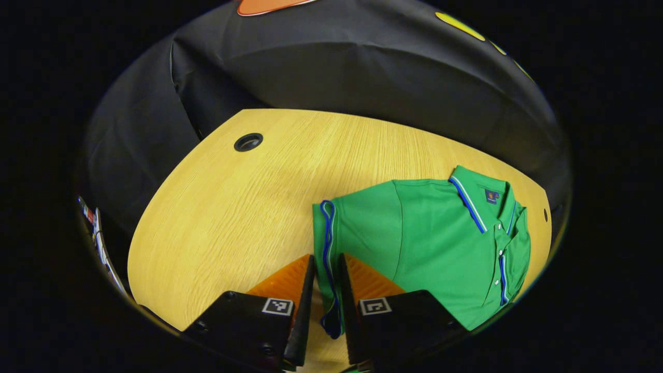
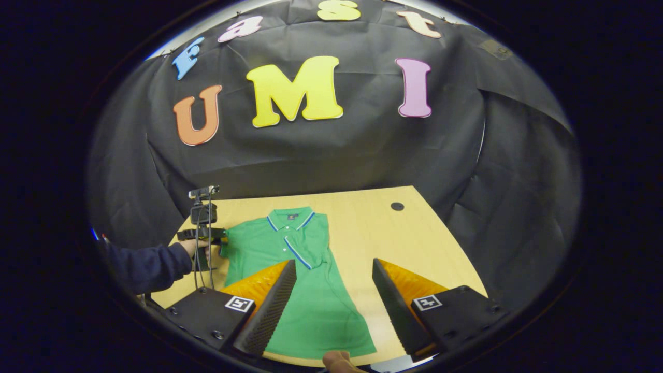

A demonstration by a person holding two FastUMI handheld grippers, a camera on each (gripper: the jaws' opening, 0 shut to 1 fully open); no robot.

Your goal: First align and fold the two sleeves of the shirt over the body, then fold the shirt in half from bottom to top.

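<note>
Nearest, in the left gripper view: left gripper [image 1: 326, 259] narrowed to a slit around the blue-edged cuff [image 1: 326, 233] of the near sleeve [image 1: 357, 223], both fingers seemingly pressing on the cloth. Points to the sleeve fold as the step in hand, this sleeve still spread outward from the green shirt [image 1: 440, 238] on the wooden table [image 1: 233, 207]. Beyond the buttons, the shirt's far edge looks already turned in over the body, though hard to say for sure.

Calls next, by this reading, for lifting the cuff just clear of the table, carrying it across toward the buttons, and laying it flat with its edge squared to the body. Bottom-to-top fold apparently yet to come, with the hem lying long and flat in the right gripper view.

Right gripper [image 2: 334, 264] spread wide, gripping nothing, hanging above the shirt's lower half and aimed up its length. Farther off, a hand [image 2: 194, 248] in a dark sleeve reaching in level from the side, holding the left gripper at the shirt's shoulder. Farthest, the collar [image 2: 290, 213] toward the booth wall.
</note>
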